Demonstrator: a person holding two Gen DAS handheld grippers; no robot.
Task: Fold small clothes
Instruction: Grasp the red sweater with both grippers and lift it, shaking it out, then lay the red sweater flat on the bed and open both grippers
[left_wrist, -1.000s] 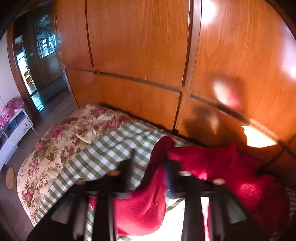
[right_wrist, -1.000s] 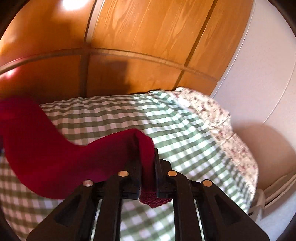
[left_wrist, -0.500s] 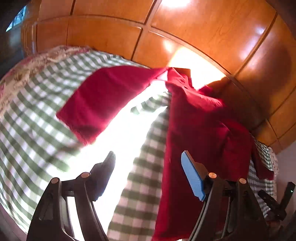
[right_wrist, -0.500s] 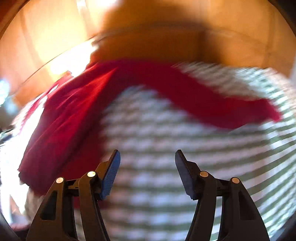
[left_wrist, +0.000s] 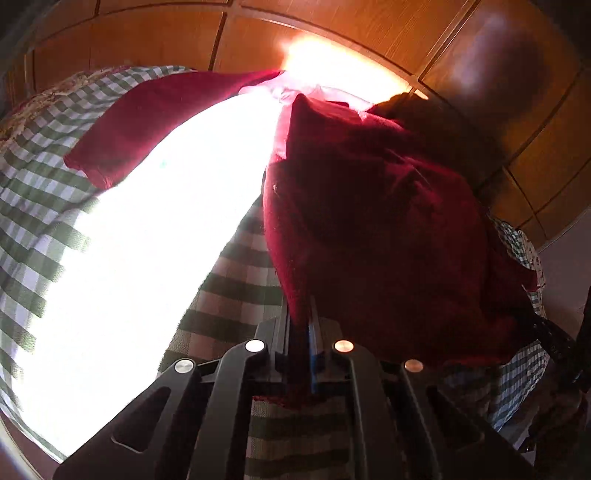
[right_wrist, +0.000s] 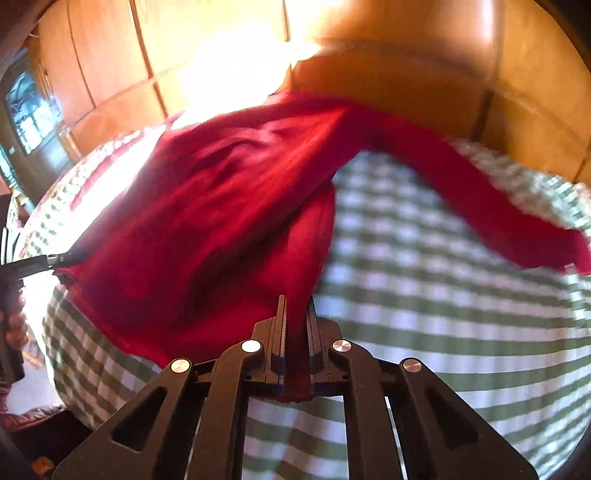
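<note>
A red long-sleeved top (left_wrist: 376, 221) lies spread on a green-and-white checked cover (left_wrist: 236, 295). My left gripper (left_wrist: 301, 328) is shut on its near hem at one corner. My right gripper (right_wrist: 295, 317) is shut on the hem at the other corner of the red top (right_wrist: 207, 221). One sleeve (left_wrist: 155, 114) stretches to the left in the left wrist view, the other sleeve (right_wrist: 491, 206) to the right in the right wrist view. The left gripper also shows at the left edge of the right wrist view (right_wrist: 59, 260).
The checked cover (right_wrist: 443, 295) lies over a floral bedspread (left_wrist: 22, 110). A wooden panelled wardrobe (left_wrist: 369, 33) stands right behind the bed. Strong sunlight whitens part of the cover (left_wrist: 147, 240). A doorway (right_wrist: 26, 122) shows far left.
Both grippers were open above the spread top half a second ago. Both have since come down to the near hem and shut on it, one at each corner.
</note>
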